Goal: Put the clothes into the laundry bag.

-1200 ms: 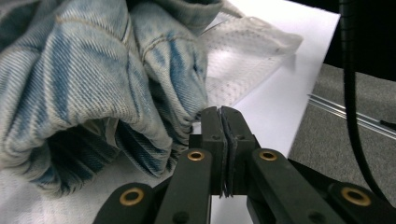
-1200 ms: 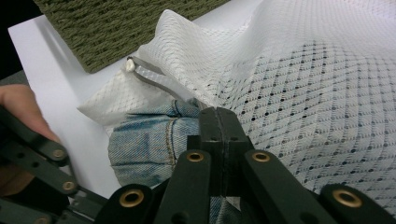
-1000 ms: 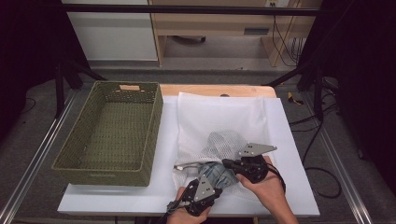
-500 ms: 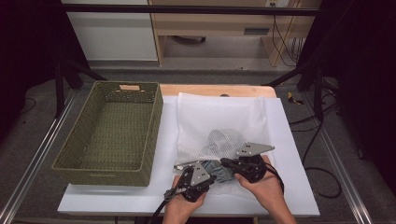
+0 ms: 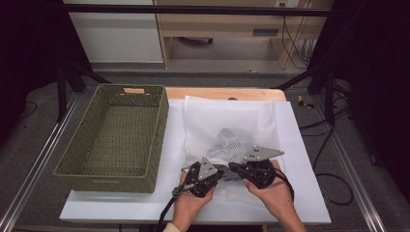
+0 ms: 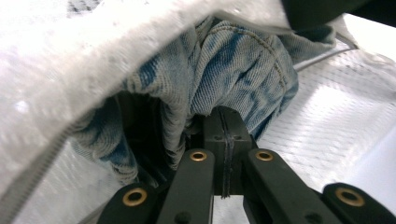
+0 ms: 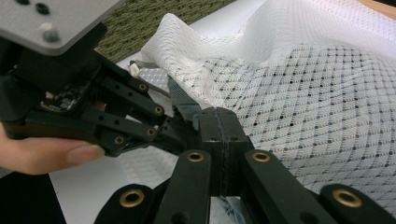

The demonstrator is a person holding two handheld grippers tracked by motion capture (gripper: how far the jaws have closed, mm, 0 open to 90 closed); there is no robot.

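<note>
Left hand-held gripper (image 5: pixel 220 173) now farther up counter than second ago, close beside right hand-held gripper (image 5: pixel 233 170). Right one in same spot. Both meet at near edge of white mesh bag (image 5: pixel 232 125), which lies on white counter (image 5: pixel 309 193) right of green basket (image 5: pixel 116 135). Blue jeans cloth (image 6: pixel 233 70) mostly hidden inside bag. Left jaws shut on jeans cloth. Right jaws shut; what they pinch hard to see. Hands cup grippers from below.
</note>
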